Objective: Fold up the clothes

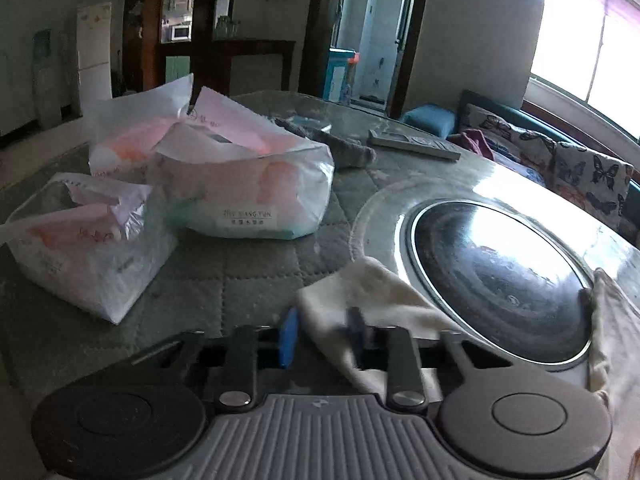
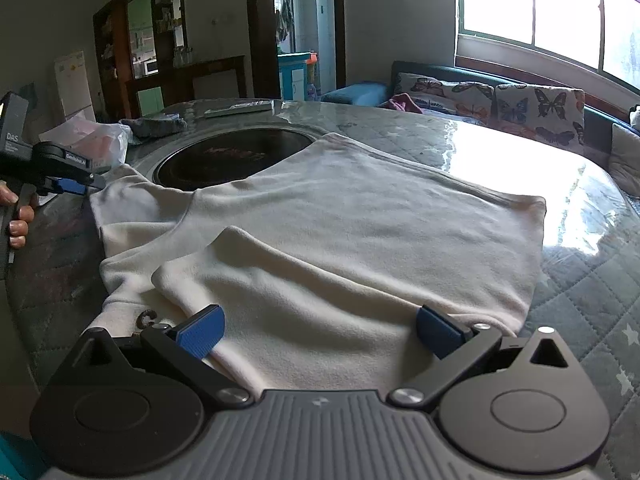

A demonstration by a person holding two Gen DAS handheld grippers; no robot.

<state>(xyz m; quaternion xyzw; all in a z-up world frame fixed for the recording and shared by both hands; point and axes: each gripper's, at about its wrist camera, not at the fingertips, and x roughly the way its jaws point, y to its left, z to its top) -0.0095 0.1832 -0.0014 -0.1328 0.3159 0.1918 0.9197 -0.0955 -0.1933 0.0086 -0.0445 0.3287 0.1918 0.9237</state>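
Across the quilted tabletop (image 2: 580, 280) we see a cream-white garment (image 2: 340, 232) spread flat, its far edge lapping over the dark round hob (image 2: 224, 156) set into the surface. Our right gripper (image 2: 320, 330) hovers over the near hem with its blue pads (image 2: 202, 332) spread wide, the fabric lying between them but not pinched. Our left gripper (image 1: 322, 338) sits at the garment's sleeve end, jaws drawn close with a fold of the cream cloth between the pads; blur there keeps us from telling whether they truly clamp it. From the right wrist view we can see that left gripper at the sleeve tip, with fingers of a hand (image 2: 18, 216) on its handle. Beyond it lie white plastic bags (image 1: 240, 188), a grey cloth (image 1: 340, 148) and a remote control (image 1: 412, 143).
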